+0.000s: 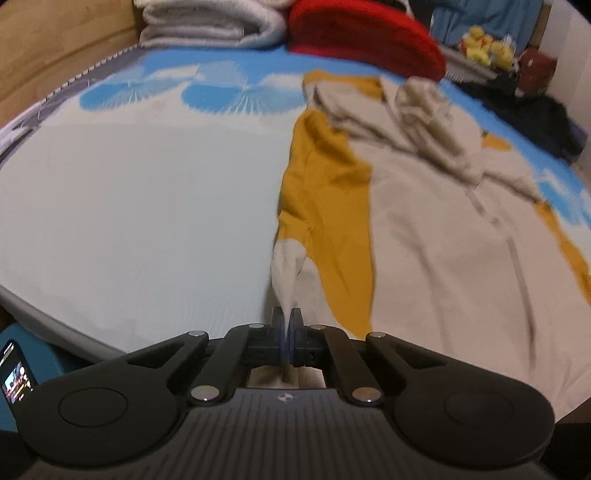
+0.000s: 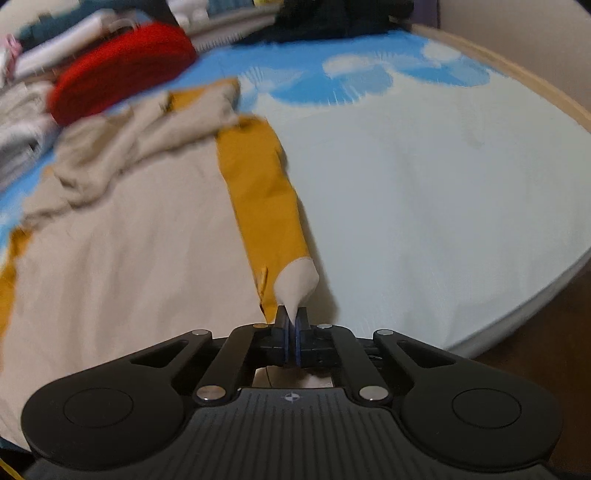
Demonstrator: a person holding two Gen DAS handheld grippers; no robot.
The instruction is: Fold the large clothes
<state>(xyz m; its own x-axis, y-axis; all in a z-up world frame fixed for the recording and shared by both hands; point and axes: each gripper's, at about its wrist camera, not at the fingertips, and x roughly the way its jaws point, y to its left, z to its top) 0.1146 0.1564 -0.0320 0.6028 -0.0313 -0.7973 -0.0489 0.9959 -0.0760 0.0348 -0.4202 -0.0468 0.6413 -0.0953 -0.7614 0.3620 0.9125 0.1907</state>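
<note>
Bed under a pale sheet printed with blue fans toward the far edge. Beige-and-mustard hoodie spread flat across the near half, hood bunched toward the far edge beside a red cushion and folded white blankets. Left gripper clamped on one beige sleeve cuff. Right gripper pinched shut on the other sleeve cuff, both cuffs raised off the sheet.

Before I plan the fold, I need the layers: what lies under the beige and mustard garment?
The garment lies on the blue and white bedsheet, which shows all around it. Anything directly beneath the cloth is covered.
</note>
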